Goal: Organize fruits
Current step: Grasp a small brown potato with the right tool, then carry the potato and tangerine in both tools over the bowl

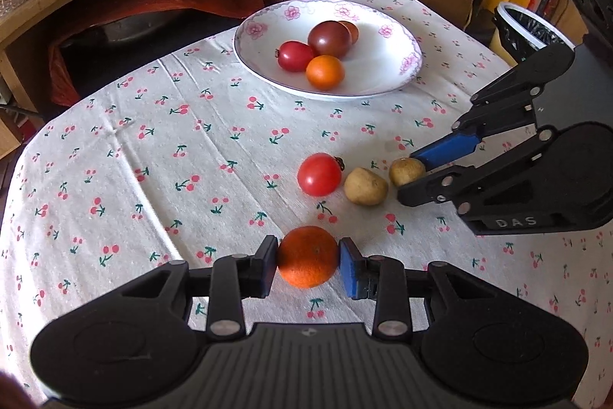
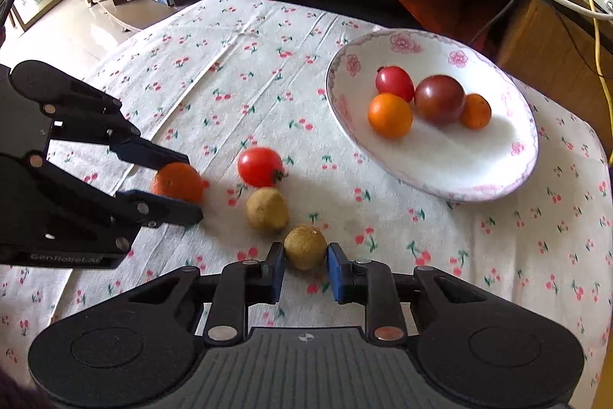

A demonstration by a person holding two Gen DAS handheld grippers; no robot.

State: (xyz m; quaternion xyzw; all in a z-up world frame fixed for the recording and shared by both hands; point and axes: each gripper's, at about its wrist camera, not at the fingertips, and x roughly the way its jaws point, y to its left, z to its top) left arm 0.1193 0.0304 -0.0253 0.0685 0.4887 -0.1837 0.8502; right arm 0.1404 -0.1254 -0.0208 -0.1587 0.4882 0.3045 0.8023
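Left gripper [image 1: 308, 263] under my control is clamped on the mandarin [image 1: 307, 256], its pads touching the peel on both sides, well on the near side of the flowered plate [image 1: 394, 79] on the cloth-covered bench [image 1: 115, 179]. Right gripper [image 2: 305, 265] brackets the rough brown fruit [image 2: 305, 247] with pads just beside its skin, though I cannot tell whether they actually pinch it. Between that pair and the plate lie a red tomato [image 2: 260, 166] and a tan fruit [image 2: 267, 208]; the plate itself holds four small fruits.
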